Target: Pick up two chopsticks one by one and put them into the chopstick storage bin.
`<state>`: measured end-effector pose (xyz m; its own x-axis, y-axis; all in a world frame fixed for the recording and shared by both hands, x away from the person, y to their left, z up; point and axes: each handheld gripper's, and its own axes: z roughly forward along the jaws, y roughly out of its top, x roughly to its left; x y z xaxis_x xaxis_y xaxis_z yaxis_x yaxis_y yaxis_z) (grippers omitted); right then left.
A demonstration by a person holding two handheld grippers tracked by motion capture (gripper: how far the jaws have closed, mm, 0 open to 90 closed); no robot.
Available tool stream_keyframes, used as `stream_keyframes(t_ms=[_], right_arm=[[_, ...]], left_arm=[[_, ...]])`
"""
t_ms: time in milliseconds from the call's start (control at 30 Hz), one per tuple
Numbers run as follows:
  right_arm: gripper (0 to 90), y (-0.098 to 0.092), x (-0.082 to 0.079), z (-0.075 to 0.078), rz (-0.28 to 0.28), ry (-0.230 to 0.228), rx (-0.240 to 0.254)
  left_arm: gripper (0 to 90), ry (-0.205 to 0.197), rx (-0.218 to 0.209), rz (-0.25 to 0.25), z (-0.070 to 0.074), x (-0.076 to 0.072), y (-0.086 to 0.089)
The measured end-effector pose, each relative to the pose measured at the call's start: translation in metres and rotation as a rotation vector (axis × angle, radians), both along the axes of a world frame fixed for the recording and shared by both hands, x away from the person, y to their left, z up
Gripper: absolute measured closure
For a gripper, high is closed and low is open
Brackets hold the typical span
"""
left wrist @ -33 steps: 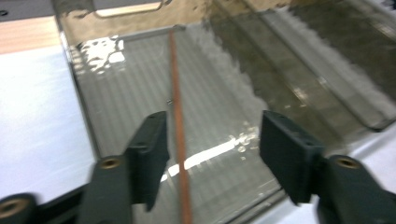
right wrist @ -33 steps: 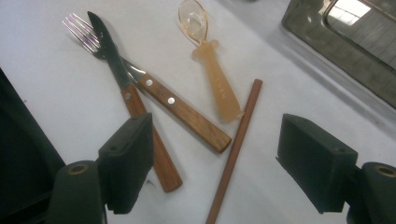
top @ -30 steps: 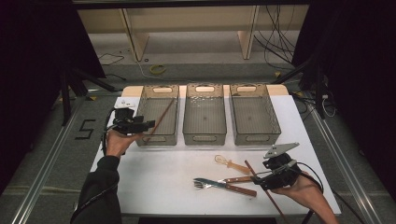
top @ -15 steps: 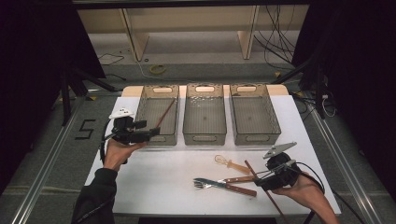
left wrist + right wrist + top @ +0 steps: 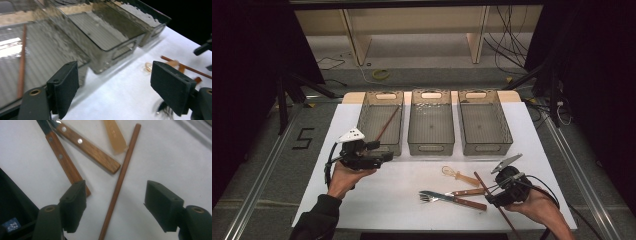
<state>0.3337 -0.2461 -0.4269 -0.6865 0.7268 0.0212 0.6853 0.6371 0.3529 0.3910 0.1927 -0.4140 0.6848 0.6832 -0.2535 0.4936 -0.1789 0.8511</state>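
My left gripper (image 5: 386,156) hovers in front of the left grey bin (image 5: 382,95), open and empty; its jaws have just been opening. A brown chopstick (image 5: 387,124) leans inside that bin, also visible in the left gripper view (image 5: 22,62). My right gripper (image 5: 490,198) hangs over a second chopstick (image 5: 479,181) on the white table. In the right gripper view this chopstick (image 5: 117,187) lies between the jaws of the right gripper (image 5: 116,195), which have just been closing. The pads stand clear of it.
A middle bin (image 5: 431,95) and a right bin (image 5: 477,95) stand beside the left one. A fork (image 5: 427,198), a wood-handled knife (image 5: 467,191) and an amber plastic spoon (image 5: 457,175) lie left of the right gripper. The table's front edge is near.
The left gripper has drawn back from the left bin toward the near side, leaving the chopstick in the bin. The right hand has kept its place and its jaws have narrowed.
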Motion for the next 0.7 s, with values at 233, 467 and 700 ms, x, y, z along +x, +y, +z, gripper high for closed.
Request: stream_keyframes(t_ms=[233,467,700], right_arm=[[43.4,0.0,-0.001,-0.008,0.003,0.045,-0.07],[51.0,-0.001,-0.001,-0.015,0.01,0.079,-0.101],[58.7,-0.001,-0.001,-0.018,0.023,0.094,-0.119]], left_arm=[[21.2,0.002,0.007,-0.042,-0.007,-0.013,-0.011],[21.2,-0.015,0.012,-0.039,-0.017,-0.026,-0.012],[21.2,-0.011,0.029,-0.045,-0.024,-0.033,-0.014]])
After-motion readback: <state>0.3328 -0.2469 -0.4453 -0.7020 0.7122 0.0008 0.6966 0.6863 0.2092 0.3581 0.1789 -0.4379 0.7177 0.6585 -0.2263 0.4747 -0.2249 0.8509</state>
